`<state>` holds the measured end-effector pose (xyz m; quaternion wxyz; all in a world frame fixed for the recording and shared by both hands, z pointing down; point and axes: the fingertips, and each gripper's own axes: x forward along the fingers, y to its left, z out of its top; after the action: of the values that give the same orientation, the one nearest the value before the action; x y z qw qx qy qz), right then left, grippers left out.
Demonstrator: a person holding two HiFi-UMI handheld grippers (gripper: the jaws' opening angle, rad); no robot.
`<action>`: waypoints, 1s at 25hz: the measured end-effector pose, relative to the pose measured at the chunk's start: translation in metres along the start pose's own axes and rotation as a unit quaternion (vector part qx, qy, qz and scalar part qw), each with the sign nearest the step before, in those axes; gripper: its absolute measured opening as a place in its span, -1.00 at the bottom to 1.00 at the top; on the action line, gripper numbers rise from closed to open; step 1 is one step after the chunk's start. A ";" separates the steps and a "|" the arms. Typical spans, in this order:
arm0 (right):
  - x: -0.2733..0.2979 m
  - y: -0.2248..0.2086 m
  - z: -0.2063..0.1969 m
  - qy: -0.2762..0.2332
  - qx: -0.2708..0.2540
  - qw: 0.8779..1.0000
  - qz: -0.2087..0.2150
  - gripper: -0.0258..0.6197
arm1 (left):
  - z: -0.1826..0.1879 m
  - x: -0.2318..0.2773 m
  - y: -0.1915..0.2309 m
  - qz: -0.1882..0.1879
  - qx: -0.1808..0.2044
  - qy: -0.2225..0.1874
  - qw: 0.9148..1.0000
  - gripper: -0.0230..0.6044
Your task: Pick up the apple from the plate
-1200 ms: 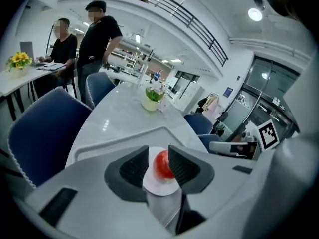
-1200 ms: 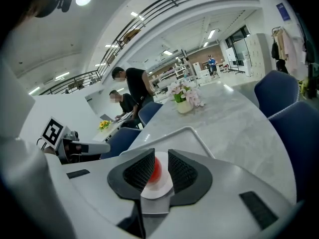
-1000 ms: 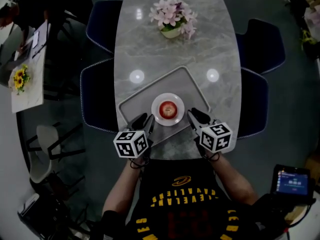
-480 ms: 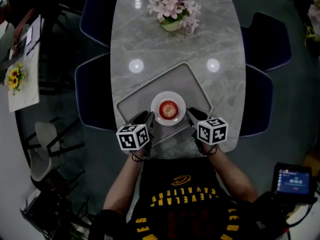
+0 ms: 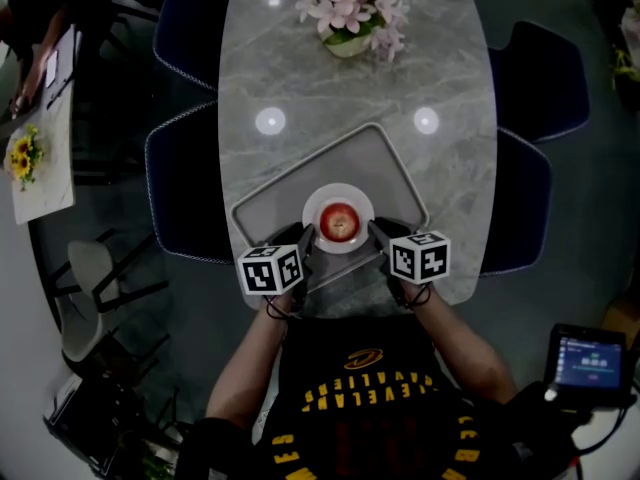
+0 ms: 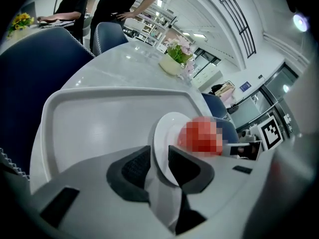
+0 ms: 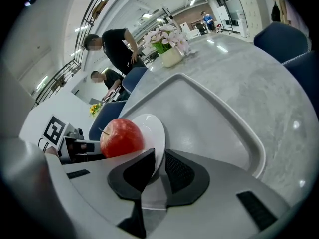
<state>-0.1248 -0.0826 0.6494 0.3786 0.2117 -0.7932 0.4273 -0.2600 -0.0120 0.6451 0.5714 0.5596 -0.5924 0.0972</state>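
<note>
A red apple sits on a small white plate, which rests on a grey tray near the table's front edge. My left gripper is at the plate's left rim and my right gripper at its right rim. In the left gripper view the plate's edge runs between the two dark jaws of the left gripper, with the apple just beyond. In the right gripper view the right gripper likewise has its jaws closed on the plate's rim, beside the apple.
A pot of pink flowers stands at the far end of the marble table. Dark blue chairs line both sides. The tray's raised rim surrounds the plate. People stand by another table at the left.
Both grippers have moved inward from the tray's front corners to the plate's rim, one on each side. The apple and plate have stayed in place on the tray.
</note>
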 end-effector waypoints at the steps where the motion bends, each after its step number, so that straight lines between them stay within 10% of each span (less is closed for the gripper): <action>1: 0.000 0.001 0.000 0.003 0.003 1.000 0.002 -0.71 | 0.000 0.000 0.000 0.000 0.000 0.002 1.000 -0.57; 25: 0.004 -0.005 0.000 0.004 0.123 0.992 0.040 -0.82 | -0.001 0.008 -0.003 -0.007 -0.031 0.032 0.999 -0.74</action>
<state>-0.1239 -0.0860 0.6553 0.3357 0.2231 -0.7411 0.5369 -0.2547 -0.0171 0.6504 0.6077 0.5425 -0.5726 0.0919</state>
